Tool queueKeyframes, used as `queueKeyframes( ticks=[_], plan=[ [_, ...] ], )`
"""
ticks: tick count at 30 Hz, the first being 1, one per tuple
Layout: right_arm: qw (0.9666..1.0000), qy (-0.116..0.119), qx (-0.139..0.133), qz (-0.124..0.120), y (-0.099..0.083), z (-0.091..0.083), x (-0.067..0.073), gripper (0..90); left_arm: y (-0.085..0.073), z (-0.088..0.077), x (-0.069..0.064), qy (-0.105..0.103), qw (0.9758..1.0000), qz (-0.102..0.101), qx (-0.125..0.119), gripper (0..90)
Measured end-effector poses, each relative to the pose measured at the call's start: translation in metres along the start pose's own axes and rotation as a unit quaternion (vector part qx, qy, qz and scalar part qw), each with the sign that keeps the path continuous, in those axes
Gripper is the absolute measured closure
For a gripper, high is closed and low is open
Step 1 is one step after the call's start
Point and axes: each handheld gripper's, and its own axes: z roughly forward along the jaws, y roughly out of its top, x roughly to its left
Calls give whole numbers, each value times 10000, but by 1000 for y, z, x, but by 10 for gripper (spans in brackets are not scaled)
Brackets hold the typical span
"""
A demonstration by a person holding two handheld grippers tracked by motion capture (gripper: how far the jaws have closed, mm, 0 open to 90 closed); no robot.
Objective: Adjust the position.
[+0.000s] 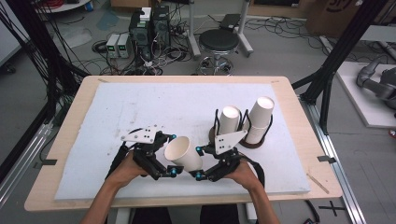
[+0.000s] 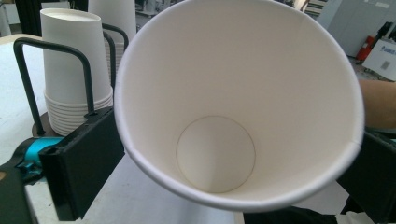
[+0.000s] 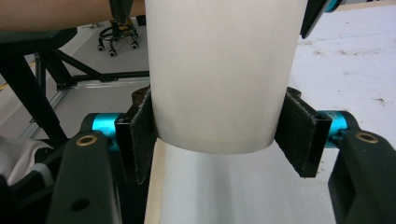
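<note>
A white paper cup (image 1: 184, 154) hangs tilted above the front of the mat, its mouth turned left. My left gripper (image 1: 173, 154) is at that mouth. In the left gripper view I look down inside the cup (image 2: 215, 93), and the gripper (image 2: 229, 186) has a black jaw pressed on each side of the slightly ovalled rim. My right gripper (image 1: 199, 162) is shut on the cup's narrow bottom end. In the right gripper view the gripper (image 3: 219, 135) has both pads (image 3: 142, 135) tight against the cup's wall (image 3: 219, 70).
Two upside-down stacks of paper cups (image 1: 229, 120) (image 1: 259, 119) stand in a black wire holder (image 1: 247, 142) just behind the right hand; one stack (image 2: 74, 70) is in the left gripper view. A white mat (image 1: 140, 107) covers the wooden table. A stool (image 1: 219, 42) stands beyond.
</note>
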Motion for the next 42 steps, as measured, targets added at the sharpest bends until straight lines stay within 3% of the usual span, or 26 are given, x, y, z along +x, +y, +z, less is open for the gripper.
queueKeyframes(
  ticks=[10,13,19,28,42],
  plan=[
    [10000,25,-75,-24,0,2,0,359,1,2,1,-68,10000,22,-2,30],
    [9999,42,-79,-68,0,3,1,359,2,3,1,-64,10000,72,-24,125],
    [9999,61,-87,-40,0,4,1,359,2,2,2,-108,9999,68,-57,132],
    [9999,56,-40,-88,-1,6,1,360,2,2,0,-280,9995,134,-53,251],
    [9999,29,15,-96,-1,7,1,361,2,2,1,-247,9996,135,-16,292]
  ],
)
